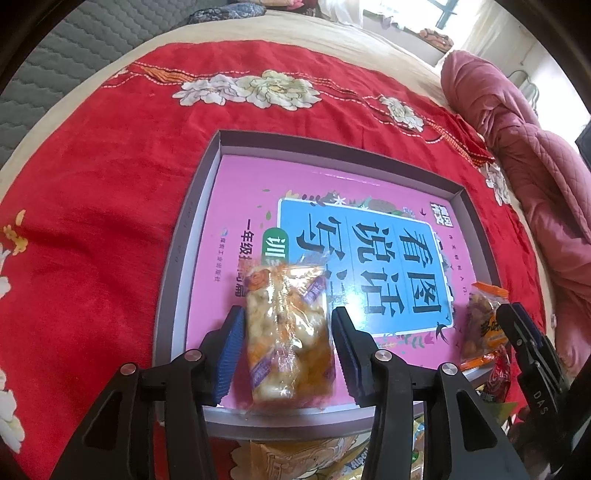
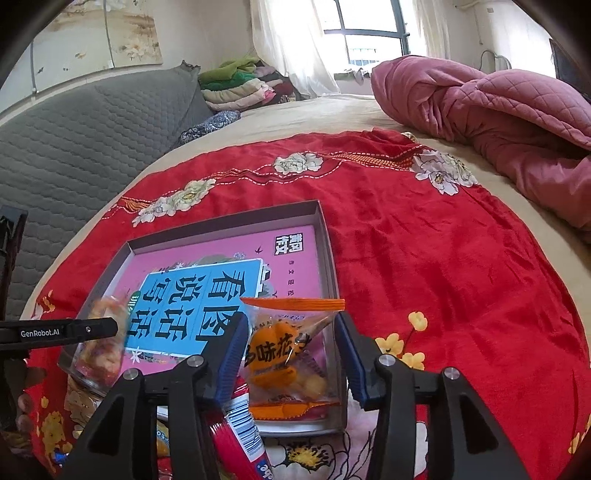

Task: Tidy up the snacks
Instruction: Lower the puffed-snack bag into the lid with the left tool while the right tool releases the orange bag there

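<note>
Placing step: left gripper (image 1: 288,347) and right gripper (image 2: 291,358) stood apart around a clear peanut packet (image 1: 288,332) and an orange-sealed snack packet (image 2: 291,354), lower frame, in the grey shallow cardboard tray (image 1: 184,236); next, withdraw cleanly.

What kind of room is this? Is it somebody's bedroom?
Most likely a bedroom. The red flowered cloth is spread over a bed with a grey padded headboard, a pink quilt is bunched up near the window, and folded clothes are stacked in the corner.

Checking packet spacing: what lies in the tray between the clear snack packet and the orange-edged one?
Only the pink book cover lining the tray, seen in both wrist views.
</note>
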The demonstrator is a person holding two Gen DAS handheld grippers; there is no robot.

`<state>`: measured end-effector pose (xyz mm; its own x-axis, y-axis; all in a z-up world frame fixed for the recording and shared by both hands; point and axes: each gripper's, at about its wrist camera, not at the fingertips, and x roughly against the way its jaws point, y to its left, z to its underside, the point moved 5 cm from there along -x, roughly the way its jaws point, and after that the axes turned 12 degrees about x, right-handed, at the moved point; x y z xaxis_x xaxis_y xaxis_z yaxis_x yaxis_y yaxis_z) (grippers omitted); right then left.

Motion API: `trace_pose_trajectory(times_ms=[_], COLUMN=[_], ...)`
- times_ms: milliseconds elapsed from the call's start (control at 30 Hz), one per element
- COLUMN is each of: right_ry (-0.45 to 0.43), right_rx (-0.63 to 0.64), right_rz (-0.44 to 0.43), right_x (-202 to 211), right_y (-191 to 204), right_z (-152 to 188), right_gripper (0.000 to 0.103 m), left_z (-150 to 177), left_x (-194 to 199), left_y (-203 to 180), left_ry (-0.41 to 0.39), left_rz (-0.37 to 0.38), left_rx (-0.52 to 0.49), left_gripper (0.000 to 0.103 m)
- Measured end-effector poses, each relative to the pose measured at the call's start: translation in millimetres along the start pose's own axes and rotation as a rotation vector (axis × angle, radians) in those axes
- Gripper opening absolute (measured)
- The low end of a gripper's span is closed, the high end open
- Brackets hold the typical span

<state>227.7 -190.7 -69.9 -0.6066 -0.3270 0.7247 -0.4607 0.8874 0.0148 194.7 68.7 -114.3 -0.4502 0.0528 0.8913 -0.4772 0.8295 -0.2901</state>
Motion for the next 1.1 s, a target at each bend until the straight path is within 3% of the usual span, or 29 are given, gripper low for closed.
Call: trace_pose_trajectory(times_ms=[600, 1100], right_ry=[-0.081, -0.105], right_rx=[0.022, 0.012], right_rz=[-0.033, -0.025], right_x=[27, 59], right_y=[6, 7], right_z=[-12, -13], right_gripper=[0.061, 0.064], left_z=[-3, 5], left_x=[45, 77], left_y=[2, 14], left_ry=[-0.06, -0.096], left_rz=[0.035, 0.037], left_rx=[0.004, -0.01], left_gripper=[0.056, 0.057])
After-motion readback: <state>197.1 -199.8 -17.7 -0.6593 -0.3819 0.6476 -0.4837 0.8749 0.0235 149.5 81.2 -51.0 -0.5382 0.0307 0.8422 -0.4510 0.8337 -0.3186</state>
